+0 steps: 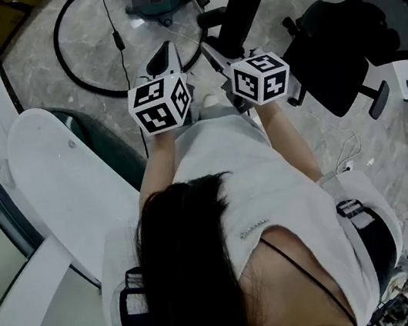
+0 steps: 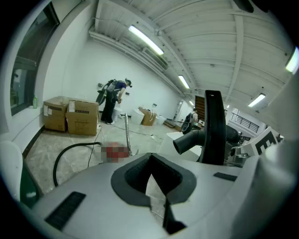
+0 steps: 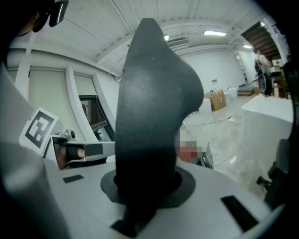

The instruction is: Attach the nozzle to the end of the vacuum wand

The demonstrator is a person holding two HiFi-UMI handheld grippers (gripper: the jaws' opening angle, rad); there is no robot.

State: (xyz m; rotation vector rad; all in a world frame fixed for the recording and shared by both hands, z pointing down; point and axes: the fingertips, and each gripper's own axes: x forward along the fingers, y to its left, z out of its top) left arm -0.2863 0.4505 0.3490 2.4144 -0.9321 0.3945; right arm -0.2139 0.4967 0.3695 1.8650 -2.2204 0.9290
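Person's hair (image 1: pixel 183 263) nearest; black nozzle (image 1: pixel 242 3) held out beyond it.
Right gripper (image 1: pixel 220 42) pinches the nozzle's near end; left gripper (image 1: pixel 166 57) just beside it, pressed together, holding nothing.

- Bright, even light from ceiling strip lamps (image 2: pixel 145 39); soft shadows.
- Both gripper views bulge at the edges, corners black.
- Near nozzle (image 3: pixel 149 116) looms blurred.
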